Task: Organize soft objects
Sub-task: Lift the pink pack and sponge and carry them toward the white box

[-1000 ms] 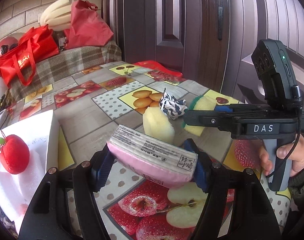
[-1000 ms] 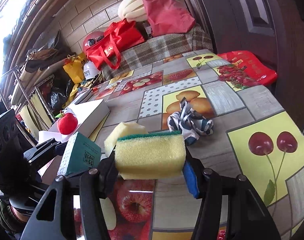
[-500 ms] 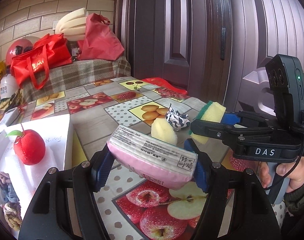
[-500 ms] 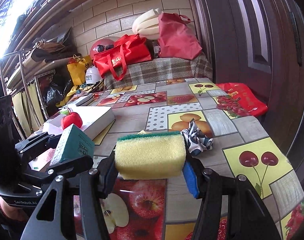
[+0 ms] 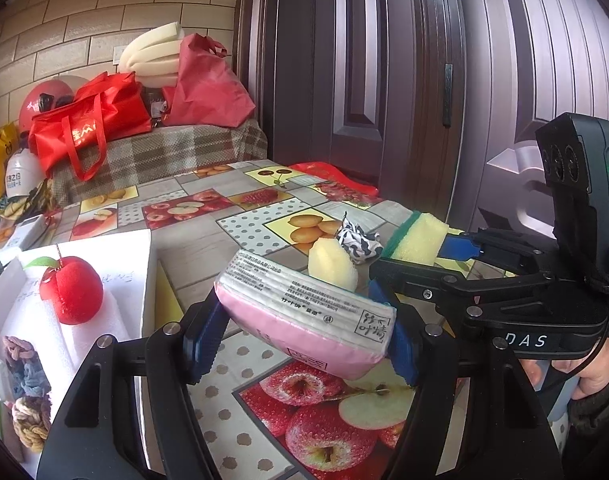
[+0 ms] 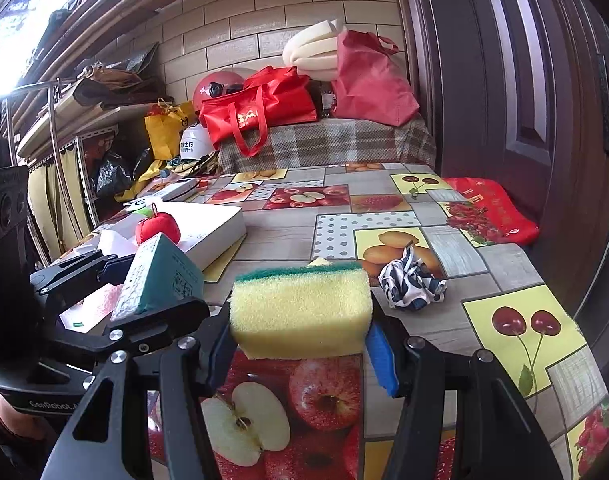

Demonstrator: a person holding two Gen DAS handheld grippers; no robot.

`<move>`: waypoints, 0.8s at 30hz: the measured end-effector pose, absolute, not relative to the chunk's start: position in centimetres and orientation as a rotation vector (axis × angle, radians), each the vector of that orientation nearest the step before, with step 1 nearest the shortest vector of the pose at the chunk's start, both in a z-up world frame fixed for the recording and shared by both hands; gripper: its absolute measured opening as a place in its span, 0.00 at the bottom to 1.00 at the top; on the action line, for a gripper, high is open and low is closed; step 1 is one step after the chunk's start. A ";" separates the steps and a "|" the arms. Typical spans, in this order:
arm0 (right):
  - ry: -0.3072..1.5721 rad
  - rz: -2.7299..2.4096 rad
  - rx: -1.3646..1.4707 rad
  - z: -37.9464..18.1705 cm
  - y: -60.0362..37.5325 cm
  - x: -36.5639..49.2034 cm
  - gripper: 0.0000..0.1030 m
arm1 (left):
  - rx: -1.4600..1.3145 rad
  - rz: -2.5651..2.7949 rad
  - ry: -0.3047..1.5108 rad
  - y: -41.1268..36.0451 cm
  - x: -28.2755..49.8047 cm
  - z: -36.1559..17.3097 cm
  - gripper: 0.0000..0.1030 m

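My left gripper (image 5: 300,340) is shut on a pink tissue pack (image 5: 304,316) and holds it above the fruit-print table. The pack also shows in the right wrist view (image 6: 160,280). My right gripper (image 6: 300,344) is shut on a yellow sponge with a green top (image 6: 300,312), held above the table; it also shows in the left wrist view (image 5: 416,238). A pale yellow foam piece (image 5: 332,266) and a crumpled black-and-white cloth (image 6: 412,280) lie on the table beyond. A white box (image 5: 116,248) at the left holds a red plush apple (image 5: 70,290) and knotted hair ties (image 5: 26,364).
Red bags (image 6: 260,112), a helmet (image 6: 216,84) and foam rolls (image 6: 312,52) sit on a plaid-covered surface behind the table. A dark door (image 6: 504,80) stands at the right. A red fruit-print bag (image 6: 488,208) lies at the table's far right edge.
Both grippers have risen and tilted up with their loads, so more of the wall and door shows. The white box with the plush apple has come further into the left wrist view.
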State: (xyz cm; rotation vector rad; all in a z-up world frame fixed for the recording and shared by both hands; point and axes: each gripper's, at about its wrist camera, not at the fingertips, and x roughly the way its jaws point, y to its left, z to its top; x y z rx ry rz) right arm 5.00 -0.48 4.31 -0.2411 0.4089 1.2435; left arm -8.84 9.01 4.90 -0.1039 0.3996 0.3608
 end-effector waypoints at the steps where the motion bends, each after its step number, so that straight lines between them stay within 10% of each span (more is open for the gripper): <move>1: 0.409 1.245 -0.240 4.3 -0.5 5.0 0.56 | -0.103 0.361 0.399 9.0 -8.9 4.9 0.67; 24: 0.389 1.254 -0.260 4.5 0.1 3.1 0.56 | -0.083 0.380 0.381 9.0 -11.7 5.2 0.67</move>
